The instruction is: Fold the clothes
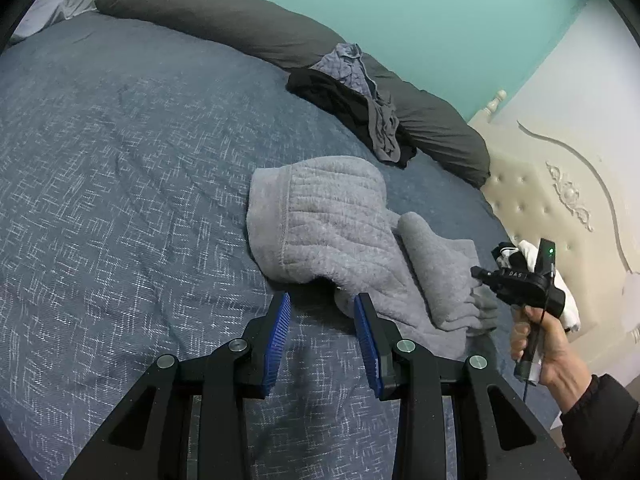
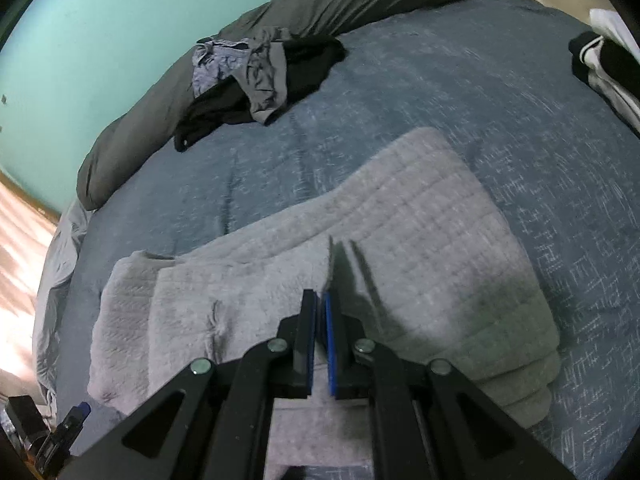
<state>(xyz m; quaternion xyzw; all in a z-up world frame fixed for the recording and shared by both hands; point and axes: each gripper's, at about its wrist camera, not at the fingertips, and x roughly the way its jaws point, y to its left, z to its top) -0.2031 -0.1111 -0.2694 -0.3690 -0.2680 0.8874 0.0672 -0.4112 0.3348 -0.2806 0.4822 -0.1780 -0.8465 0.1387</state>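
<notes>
On bed (image 1: 120,160): one grey garment (image 1: 332,224) (folded), one dark pile (image 1: 352,100).

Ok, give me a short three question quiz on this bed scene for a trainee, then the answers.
1. True or false: the left gripper is clamped on the grey fleece garment.
2. Where does the unfolded heap of dark clothes lie? A) against the long dark grey pillow B) on the floor C) on the cream headboard
3. Fill in: the right gripper hangs over the ____ garment with its jaws shut.

Key: 1 false, the jaws stand open with nothing between them; 2 A; 3 grey fleece.
</notes>
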